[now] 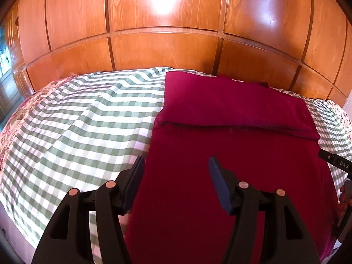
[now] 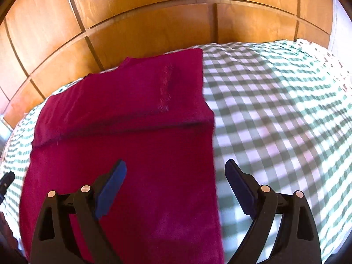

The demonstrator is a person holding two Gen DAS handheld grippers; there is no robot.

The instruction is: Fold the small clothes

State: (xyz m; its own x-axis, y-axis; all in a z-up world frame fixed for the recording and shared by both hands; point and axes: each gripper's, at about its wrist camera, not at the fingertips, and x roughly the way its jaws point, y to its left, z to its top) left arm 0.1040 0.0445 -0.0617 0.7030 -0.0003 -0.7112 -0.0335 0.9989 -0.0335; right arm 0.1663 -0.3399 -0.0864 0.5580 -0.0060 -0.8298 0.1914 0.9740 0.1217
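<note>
Left wrist: both grippers' fingers [image 1: 215, 165] released, straddling red garment [image 1: 231, 154] side edges.

1. The letters "DAS" stand in pale print on a black bar of the right gripper [image 1: 336, 162], which enters the left wrist view at about 3 o'clock; the lettering runs off toward the frame edge, so whether more letters follow cannot be told
2. Just before those letters on the same bar sits a small round mark, too small to read
3. In the right wrist view nothing can be read
</note>
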